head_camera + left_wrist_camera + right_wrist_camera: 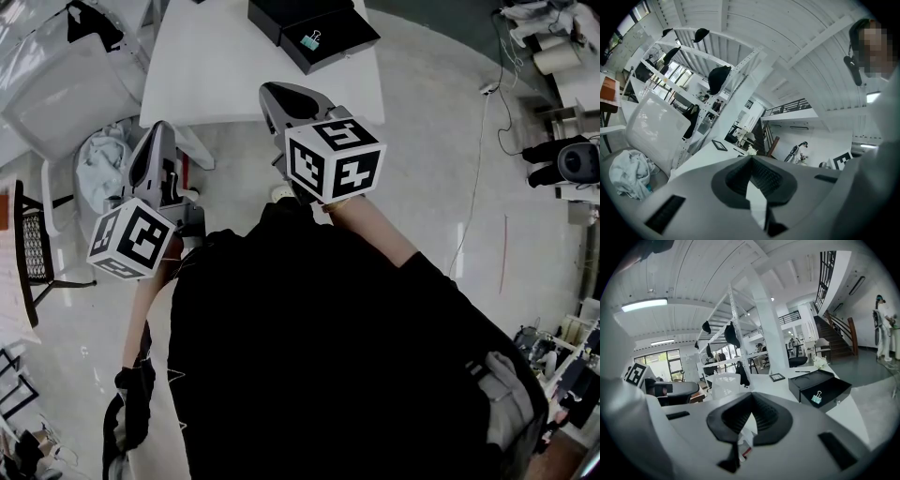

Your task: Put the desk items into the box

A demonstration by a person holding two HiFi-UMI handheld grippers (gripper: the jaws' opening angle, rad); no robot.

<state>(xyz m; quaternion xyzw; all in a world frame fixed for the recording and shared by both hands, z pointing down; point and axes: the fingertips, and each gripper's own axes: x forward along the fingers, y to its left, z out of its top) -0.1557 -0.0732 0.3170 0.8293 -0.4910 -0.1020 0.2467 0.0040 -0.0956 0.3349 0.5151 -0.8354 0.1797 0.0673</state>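
Observation:
A black box (330,37) lies open in two halves at the far edge of the white table (216,75). A teal binder clip (310,40) rests in the nearer half. In the right gripper view the box (820,386) and clip (816,398) sit ahead and to the right, well beyond the jaws. My right gripper (278,91) hovers over the table's near edge, shut and empty, its tips meeting (752,395). My left gripper (157,131) is held off the table's left corner, pointing level; its tips also touch (751,159) with nothing between them.
A small picture frame (777,377), a pen (802,371) and white flowers (820,363) lie farther back on the table. A white chair (66,89) and a bundle of pale cloth (101,164) stand left of the table, with a dark chair (33,248) nearer.

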